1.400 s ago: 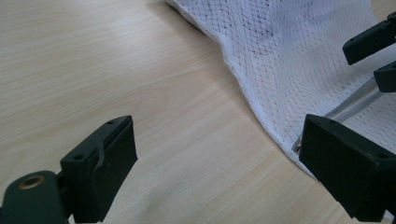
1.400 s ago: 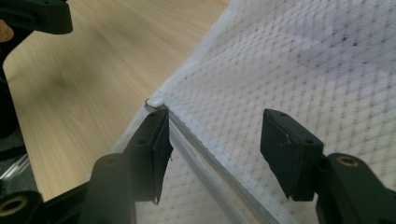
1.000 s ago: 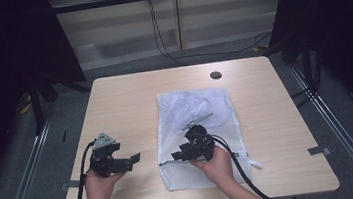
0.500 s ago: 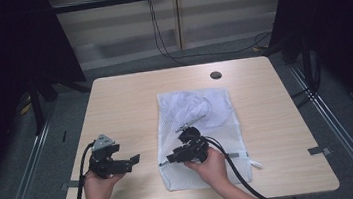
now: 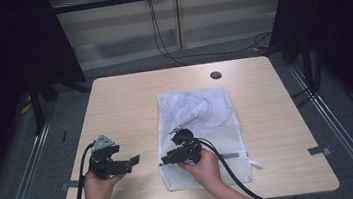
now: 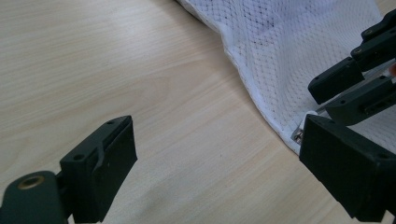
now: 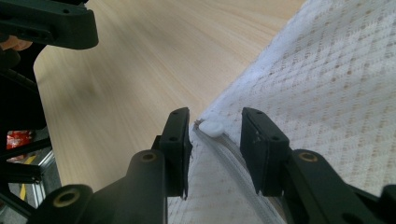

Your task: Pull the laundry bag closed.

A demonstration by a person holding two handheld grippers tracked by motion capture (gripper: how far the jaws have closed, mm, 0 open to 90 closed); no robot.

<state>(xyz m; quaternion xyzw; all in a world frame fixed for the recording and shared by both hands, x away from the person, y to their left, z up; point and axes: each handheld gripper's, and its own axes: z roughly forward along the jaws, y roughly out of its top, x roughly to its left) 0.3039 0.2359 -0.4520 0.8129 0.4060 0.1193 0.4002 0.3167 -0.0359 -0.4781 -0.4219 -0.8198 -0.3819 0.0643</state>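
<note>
1. Dark curtained room, cables trailing along the back floor; light wood table [image 5: 130, 105] in the middle, small dark round port [image 5: 215, 75] near its far edge.
2. Thing being worked on: white mesh laundry bag [image 5: 202, 121], flat on the table, right of centre, long axis running away from the person. A white bundle shows through the mesh at the bag's far end, so it looks loaded already.
3. Zipper [image 7: 233, 163] runs across the bag's near end. Its white pull tab [image 7: 213, 127] sits at the bag's left near corner, right by the edge seam.
4. Right gripper [image 5: 169, 156] lies low over that corner, pointed toward the bag's left side. Jaws have just been closing in, with the pull tab between them. In the right gripper view a gap remains on both sides of the tab, so the pads are apart from it, no grip yet. It is placed there because the tab is the only handle for moving the zipper.
5. Left gripper [image 5: 130, 161] is over bare table, just left of the bag's left edge, jaws spread wide, nothing between them. It faces the bag's corner, probably waiting to pin the fabric so the bag does not slide when the zipper is drawn.
6. Judgement: finish the pinch on the tab, then pull along the zipper line. Risk: a small tab slips out.
</note>
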